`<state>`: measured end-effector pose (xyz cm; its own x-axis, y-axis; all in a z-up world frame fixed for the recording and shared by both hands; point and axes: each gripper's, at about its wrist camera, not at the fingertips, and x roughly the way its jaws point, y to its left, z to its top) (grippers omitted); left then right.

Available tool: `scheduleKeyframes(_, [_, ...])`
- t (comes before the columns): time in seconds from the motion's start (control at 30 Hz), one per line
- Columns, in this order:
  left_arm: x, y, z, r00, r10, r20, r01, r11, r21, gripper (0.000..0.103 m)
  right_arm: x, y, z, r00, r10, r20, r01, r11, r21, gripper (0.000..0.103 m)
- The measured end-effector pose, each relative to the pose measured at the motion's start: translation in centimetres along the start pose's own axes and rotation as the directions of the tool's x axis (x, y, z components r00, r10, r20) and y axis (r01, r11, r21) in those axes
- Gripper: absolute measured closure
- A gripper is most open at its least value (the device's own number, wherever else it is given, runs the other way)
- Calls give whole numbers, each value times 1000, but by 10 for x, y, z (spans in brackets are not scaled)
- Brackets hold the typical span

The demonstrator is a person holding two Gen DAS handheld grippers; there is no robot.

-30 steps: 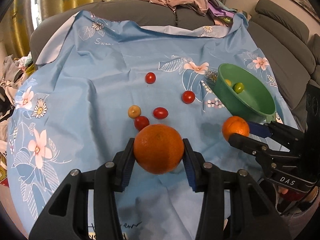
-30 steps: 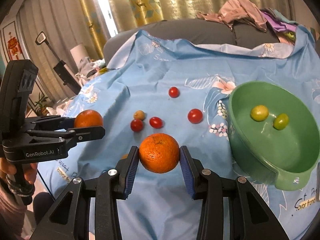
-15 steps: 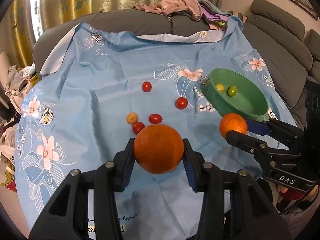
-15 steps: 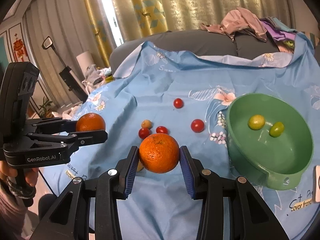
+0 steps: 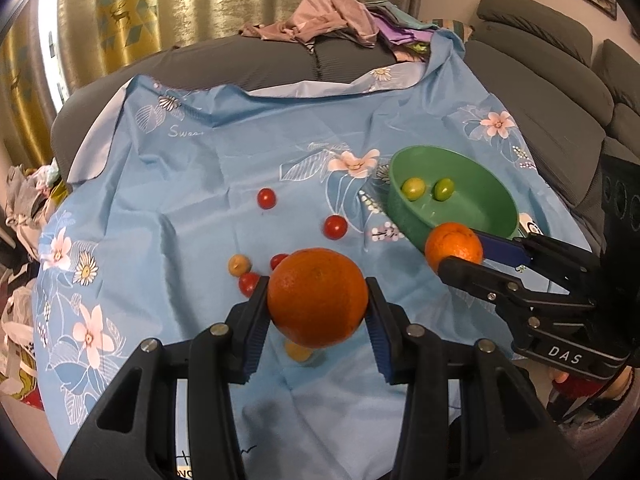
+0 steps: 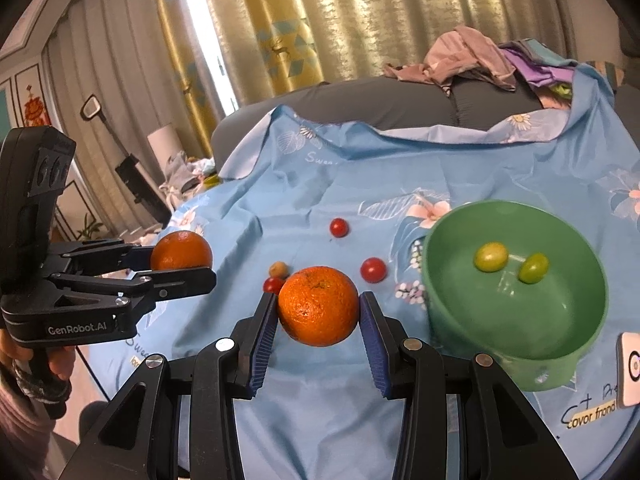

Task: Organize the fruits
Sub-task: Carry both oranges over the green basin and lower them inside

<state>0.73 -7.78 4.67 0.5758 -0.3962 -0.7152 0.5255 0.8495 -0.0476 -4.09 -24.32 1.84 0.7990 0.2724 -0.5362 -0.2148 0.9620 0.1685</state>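
Observation:
My left gripper (image 5: pixel 317 286) is shut on a large orange (image 5: pixel 318 298), held in the air above the blue flowered cloth (image 5: pixel 180 208). My right gripper (image 6: pixel 317 300) is shut on a second orange (image 6: pixel 318 306), just left of the green bowl (image 6: pixel 560 320). In the bowl lie two yellow-green small fruits (image 6: pixel 491 257) (image 6: pixel 533 267). Each view also shows the other gripper and its orange: the right gripper (image 5: pixel 456 250) at the bowl's (image 5: pixel 404 216) near rim, the left gripper (image 6: pixel 182 258) at the far left. Red cherry tomatoes (image 5: pixel 266 198) (image 5: pixel 335 227) (image 5: pixel 249 283) and a yellow one (image 5: pixel 239 265) lie on the cloth.
Another yellow small fruit (image 5: pixel 298 351) lies on the cloth under my left orange. The cloth covers a grey sofa (image 5: pixel 540 112) with a pile of clothes (image 5: pixel 332 20) at the back. A white card (image 6: pixel 630 368) lies right of the bowl. A person's hand (image 6: pixel 16 360) grips the left handle.
Both grippers have risen with their oranges, so the cloth and bowl look farther off. The right orange now hangs closer to the bowl's rim. The yellow fruit under my left orange has come into view.

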Motion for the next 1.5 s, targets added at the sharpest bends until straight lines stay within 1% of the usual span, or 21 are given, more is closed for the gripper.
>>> scheduleKeyframes(0.33, [14,-33,20,999,-38,-3,38,997,71,59,-10,-26,-1,999,-26,31,25,999,43,60])
scheduleKeyframes(0.83, [43,-84,50,995,-100,-13,101,981,165,59,-30,-78,2,990,-125,70,115,985,126,60])
scheduleKeyframes(1.17, [69,-107,64,993,-116,-38,121,971,205,59,-29,-110,3,983,-171,61,158,973,170,60])
scheduleKeyframes(1.5, [104,-122,73,988,-121,-94,140,963,230,59,-24,-129,1,979,-203,37,192,963,191,60])
